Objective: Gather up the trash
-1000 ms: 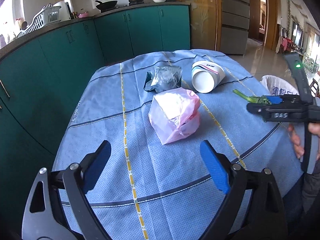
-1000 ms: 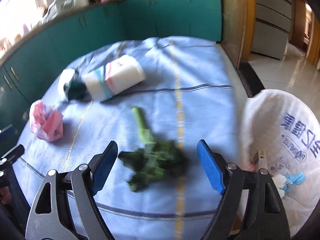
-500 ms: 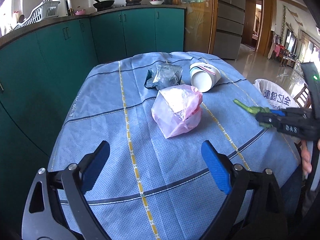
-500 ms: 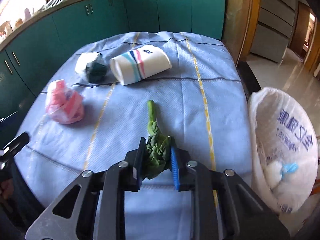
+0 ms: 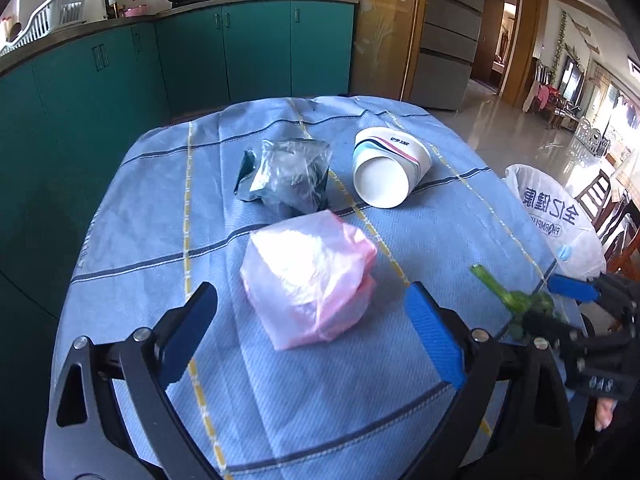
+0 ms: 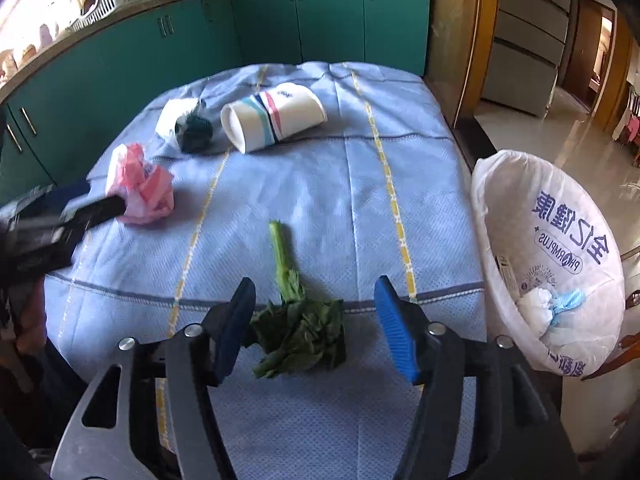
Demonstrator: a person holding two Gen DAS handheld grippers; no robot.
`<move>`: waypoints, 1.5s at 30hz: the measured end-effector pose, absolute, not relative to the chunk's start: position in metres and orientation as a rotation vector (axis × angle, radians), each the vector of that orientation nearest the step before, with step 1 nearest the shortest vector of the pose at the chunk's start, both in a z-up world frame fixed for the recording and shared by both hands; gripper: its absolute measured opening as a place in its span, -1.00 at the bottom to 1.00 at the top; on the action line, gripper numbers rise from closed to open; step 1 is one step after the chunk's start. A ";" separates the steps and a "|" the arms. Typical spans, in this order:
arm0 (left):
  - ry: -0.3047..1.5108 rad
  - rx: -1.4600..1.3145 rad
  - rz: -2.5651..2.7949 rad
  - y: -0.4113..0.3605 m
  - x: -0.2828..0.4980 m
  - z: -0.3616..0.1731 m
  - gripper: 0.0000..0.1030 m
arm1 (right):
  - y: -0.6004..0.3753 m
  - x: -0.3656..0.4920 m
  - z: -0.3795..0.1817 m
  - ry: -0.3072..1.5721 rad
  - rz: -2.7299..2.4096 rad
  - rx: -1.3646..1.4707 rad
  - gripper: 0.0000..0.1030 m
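A green vegetable scrap (image 6: 298,320) lies on the blue tablecloth (image 6: 320,184) between the fingers of my open right gripper (image 6: 316,328); it also shows in the left wrist view (image 5: 508,300). A pink plastic bag (image 5: 310,280) lies just ahead of my open, empty left gripper (image 5: 312,332), and shows in the right wrist view (image 6: 142,188). Further back lie a crumpled dark clear bag (image 5: 286,176) and a white paper cup (image 5: 390,166) on its side. A white trash bag (image 6: 548,256) hangs open at the table's right edge with some waste inside.
Teal kitchen cabinets (image 5: 192,56) curve round the table's far and left sides. A grey fridge (image 5: 448,36) and a doorway stand at the back right. A wooden chair (image 5: 608,208) is beyond the trash bag.
My right gripper was shut on the vegetable scrap half a second ago; now it is open and the scrap lies on the cloth. My left gripper has moved closer to the pink bag.
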State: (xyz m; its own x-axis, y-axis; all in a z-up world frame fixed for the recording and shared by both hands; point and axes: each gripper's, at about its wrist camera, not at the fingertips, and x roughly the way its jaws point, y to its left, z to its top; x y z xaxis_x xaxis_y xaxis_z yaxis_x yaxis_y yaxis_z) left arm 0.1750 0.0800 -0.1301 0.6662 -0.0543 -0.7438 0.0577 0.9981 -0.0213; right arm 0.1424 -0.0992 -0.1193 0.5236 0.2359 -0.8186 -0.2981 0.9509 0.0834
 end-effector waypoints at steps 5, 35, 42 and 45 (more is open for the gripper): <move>0.852 0.009 -0.056 0.069 0.190 -0.138 0.84 | -0.096 0.139 -0.128 0.986 0.323 -0.112 0.24; 0.756 0.057 -0.055 0.041 0.173 -0.099 0.13 | -0.114 0.127 -0.106 0.893 0.346 -0.042 -0.59; 0.715 0.081 -0.054 0.036 0.159 -0.084 0.14 | -0.118 0.126 -0.100 0.891 0.357 -0.031 -0.59; 0.721 0.076 -0.051 0.038 0.156 -0.085 0.14 | -0.116 0.127 -0.113 0.924 0.371 -0.031 -0.59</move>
